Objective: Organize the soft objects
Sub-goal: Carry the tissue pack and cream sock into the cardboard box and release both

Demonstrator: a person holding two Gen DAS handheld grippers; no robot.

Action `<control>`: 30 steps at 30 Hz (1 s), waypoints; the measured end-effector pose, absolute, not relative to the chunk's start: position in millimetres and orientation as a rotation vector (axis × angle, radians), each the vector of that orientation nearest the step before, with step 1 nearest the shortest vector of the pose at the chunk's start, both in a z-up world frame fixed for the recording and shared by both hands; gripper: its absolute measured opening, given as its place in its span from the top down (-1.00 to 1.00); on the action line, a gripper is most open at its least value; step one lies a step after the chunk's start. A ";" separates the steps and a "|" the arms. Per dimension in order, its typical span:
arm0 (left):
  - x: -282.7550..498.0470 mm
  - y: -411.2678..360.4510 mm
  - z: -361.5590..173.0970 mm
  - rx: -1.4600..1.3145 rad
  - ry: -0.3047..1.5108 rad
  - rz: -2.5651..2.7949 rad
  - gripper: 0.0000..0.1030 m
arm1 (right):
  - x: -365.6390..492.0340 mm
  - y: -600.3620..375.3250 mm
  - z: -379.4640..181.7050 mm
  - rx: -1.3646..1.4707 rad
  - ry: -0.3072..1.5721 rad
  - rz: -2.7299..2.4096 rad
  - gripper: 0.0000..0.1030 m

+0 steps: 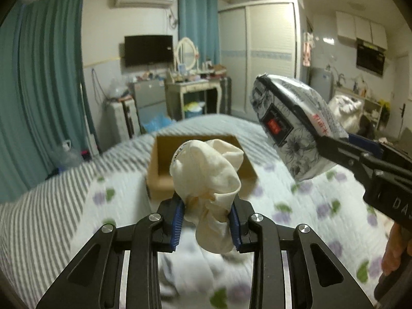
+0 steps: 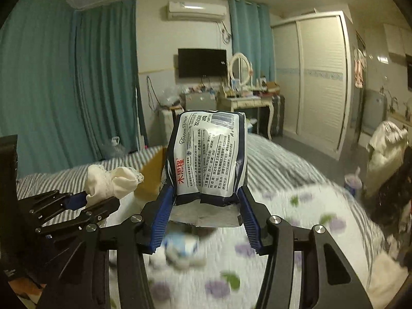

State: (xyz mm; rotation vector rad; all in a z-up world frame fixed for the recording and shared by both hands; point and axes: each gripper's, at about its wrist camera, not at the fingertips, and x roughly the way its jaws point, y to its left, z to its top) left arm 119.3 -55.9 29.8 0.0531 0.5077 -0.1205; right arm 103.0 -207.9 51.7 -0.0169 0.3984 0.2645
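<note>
The left gripper (image 1: 208, 219) has its fingers clamped on a bunched cream cloth (image 1: 206, 177), which stands up between and beyond the blue pads and droops a little below them. The right gripper (image 2: 204, 219) has its fingers clamped on the lower end of a tissue pack (image 2: 207, 154), which rises upright ahead of the fingertips. Both things hang above the bed (image 1: 64, 206), clear of its quilt.

Ahead of the left fingers, beyond the cloth, a cardboard box (image 1: 161, 159) sits open on the bed; from the right wrist view only its edge (image 2: 152, 177) shows, to the left of the pack and just past the left fingers. It looks like the likely place for both things, so the step in hand appears to be carrying them there.

To do it well, each load should come over the box opening before the fingers part, one at a time, so the two grippers do not crowd each other at the rim. The cloth should be lowered until it rests inside, since a loose fold could catch on the wall. The pack is wider and better laid flat.

The cloth is soft, creased and off-white, with a lacy edge visible from the right view. The pack is plump, glossy plastic, white with dark floral print, red characters and a barcode.
</note>
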 end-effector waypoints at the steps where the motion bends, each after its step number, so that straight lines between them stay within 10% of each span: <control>1: 131.7 -53.7 32.1 0.053 0.506 -0.116 0.42 | 116.7 -203.5 55.9 -0.018 0.395 0.272 0.00; 15: 283.4 -39.2 -32.1 0.096 0.605 -0.072 0.35 | 308.1 -176.6 -15.3 0.018 0.567 0.326 -0.02; 20: 292.7 -42.1 -44.2 0.105 0.615 -0.051 -0.61 | 327.5 -188.5 -36.2 0.063 0.584 0.313 -0.38; 30: 219.6 -27.7 38.4 0.076 0.518 -0.023 -0.66 | 262.3 -204.0 36.1 0.037 0.487 0.282 -0.59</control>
